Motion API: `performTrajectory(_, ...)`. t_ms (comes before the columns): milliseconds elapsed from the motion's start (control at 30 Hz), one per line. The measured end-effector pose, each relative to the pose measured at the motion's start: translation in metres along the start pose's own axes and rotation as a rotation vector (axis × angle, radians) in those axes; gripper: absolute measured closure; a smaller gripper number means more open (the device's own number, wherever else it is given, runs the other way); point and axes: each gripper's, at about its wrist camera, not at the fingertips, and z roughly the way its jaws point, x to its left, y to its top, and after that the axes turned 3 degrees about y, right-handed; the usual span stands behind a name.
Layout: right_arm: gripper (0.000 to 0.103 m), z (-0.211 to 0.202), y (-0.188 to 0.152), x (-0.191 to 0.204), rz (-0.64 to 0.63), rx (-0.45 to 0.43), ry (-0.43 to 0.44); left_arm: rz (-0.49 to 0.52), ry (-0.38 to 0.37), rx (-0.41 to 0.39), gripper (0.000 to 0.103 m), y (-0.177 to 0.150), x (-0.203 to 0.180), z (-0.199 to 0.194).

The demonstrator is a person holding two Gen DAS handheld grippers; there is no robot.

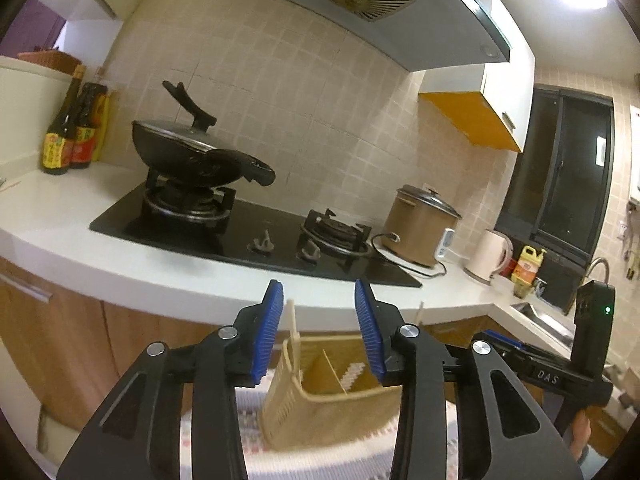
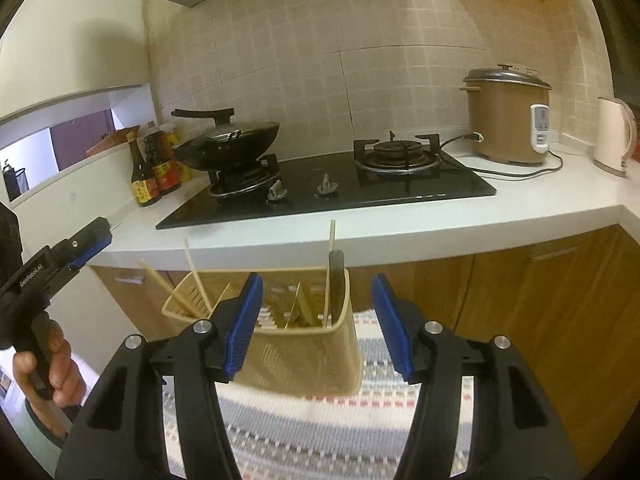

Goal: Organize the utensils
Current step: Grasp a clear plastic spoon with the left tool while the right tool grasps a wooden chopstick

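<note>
A beige slotted utensil holder (image 2: pixel 304 352) stands on a striped cloth (image 2: pixel 304 428) in front of the counter. It holds several wooden chopsticks (image 2: pixel 196 276) at its left end and a dark-handled utensil (image 2: pixel 336 280) with another chopstick at its right. My right gripper (image 2: pixel 318 320) is open and empty, just in front of the holder. My left gripper (image 1: pixel 320 332) is open and empty above the holder (image 1: pixel 328 404). The left gripper also shows at the left edge of the right wrist view (image 2: pixel 60 264).
A white counter (image 2: pixel 520 208) carries a black gas hob (image 2: pixel 328 188) with a lidded wok (image 2: pixel 228 140), sauce bottles (image 2: pixel 154 168), a brown rice cooker (image 2: pixel 506 120) and a cream kettle (image 2: pixel 612 140). Wooden cabinet doors (image 2: pixel 520 280) lie below. A sink (image 1: pixel 540 316) is at the right.
</note>
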Motion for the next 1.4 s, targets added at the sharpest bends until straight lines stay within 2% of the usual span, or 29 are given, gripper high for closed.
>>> performTrajectory(133,0.050,-0.022,-0.002,0.010,0.004,0.065,-0.008,-0.001,-0.014,0.081,0.063,-0.001,0.000,-0.024)
performTrajectory(233,0.050,-0.034,-0.014,0.020,-0.009,0.166,-0.022,0.042,0.016,0.162,0.063,-0.010,-0.003,-0.042)
performTrajectory(367,0.050,-0.036,-0.044,0.026,0.037,0.336,0.012,0.077,0.063,0.334,0.063,-0.038,0.001,-0.059)
performTrajectory(433,0.050,-0.033,-0.065,0.027,0.058,0.424,0.016,0.069,0.071,0.464,0.063,-0.062,0.007,-0.064)
performTrajectory(533,0.050,-0.027,-0.106,0.026,0.084,0.559,0.021,0.074,0.014,0.601,0.063,-0.100,0.010,-0.067)
performTrajectory(633,0.050,-0.023,-0.139,0.019,0.095,0.666,-0.009,0.154,-0.038,0.728,0.063,-0.136,0.000,-0.065)
performTrajectory(767,0.050,-0.023,-0.158,0.005,0.126,0.744,-0.023,0.234,-0.113,0.870,0.063,-0.173,-0.012,-0.055)
performTrajectory(867,0.052,-0.023,-0.163,-0.003,0.131,0.765,-0.036,0.267,-0.118,0.924,0.063,-0.187,-0.015,-0.048)
performTrajectory(967,0.065,-0.018,-0.166,-0.006,0.119,0.795,-0.055,0.282,-0.103,0.928,0.063,-0.191,-0.018,-0.047)
performTrajectory(1100,0.072,-0.009,-0.177,0.001,0.068,0.841,-0.088,0.294,-0.112,0.969,0.063,-0.196,-0.020,-0.038)
performTrajectory(1300,0.072,-0.002,-0.186,0.016,-0.011,0.852,-0.130,0.365,-0.098,1.024,0.063,-0.204,-0.037,-0.030)
performTrajectory(1400,0.076,0.002,-0.188,0.025,-0.060,0.863,-0.151,0.414,-0.080,1.060,0.064,-0.215,-0.045,-0.021)
